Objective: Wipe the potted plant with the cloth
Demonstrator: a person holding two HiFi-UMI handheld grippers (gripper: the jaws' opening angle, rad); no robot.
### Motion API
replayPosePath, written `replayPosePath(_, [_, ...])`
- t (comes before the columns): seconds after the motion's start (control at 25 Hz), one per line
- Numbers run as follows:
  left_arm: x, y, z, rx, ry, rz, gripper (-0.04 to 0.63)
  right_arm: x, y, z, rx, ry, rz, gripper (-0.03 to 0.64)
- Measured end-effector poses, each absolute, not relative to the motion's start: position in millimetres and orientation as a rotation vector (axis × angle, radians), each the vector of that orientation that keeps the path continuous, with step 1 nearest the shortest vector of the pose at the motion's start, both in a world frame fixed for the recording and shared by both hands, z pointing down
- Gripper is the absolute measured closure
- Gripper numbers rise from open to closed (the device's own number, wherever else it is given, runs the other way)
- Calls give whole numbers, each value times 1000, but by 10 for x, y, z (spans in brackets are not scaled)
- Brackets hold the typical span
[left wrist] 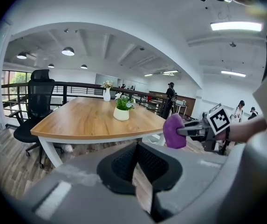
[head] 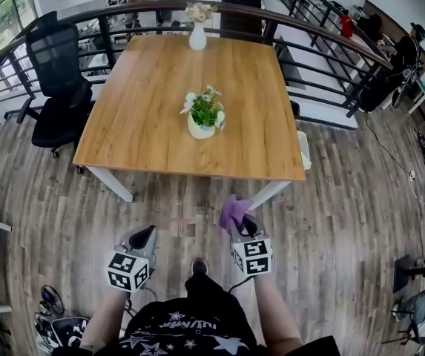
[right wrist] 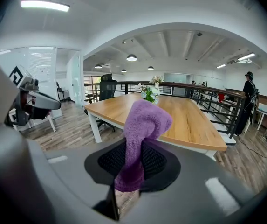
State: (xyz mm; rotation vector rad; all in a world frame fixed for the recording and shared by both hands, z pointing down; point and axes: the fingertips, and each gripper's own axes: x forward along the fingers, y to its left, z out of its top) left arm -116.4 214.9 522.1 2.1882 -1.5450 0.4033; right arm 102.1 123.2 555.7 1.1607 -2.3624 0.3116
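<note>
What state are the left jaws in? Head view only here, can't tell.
Observer: Shut. The left gripper has its jaws together, nothing between them.
Operator: Right one really pinching the cloth?
Observer: Yes, the right gripper is shut on the purple cloth, which bunches up past the tips.
Operator: Plant visible from there?
Observer: Yes, the potted plant shows just above the cloth, on the table.

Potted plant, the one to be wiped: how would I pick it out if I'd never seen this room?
Find the big wooden table ahead of the person. The potted plant stands alone near its middle. Unlike the tall, slim white vase at the table's far edge, it is a squat, round cream pot full of green leaves with small pale flowers.
</note>
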Motion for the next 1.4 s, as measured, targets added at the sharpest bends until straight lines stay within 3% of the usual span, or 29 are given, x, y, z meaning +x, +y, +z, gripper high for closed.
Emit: replayPosePath(1.4, [-938, -220, 5154, 2266, -1597, 370, 594, 1377, -742, 5608, 1159, -2360, 340, 535])
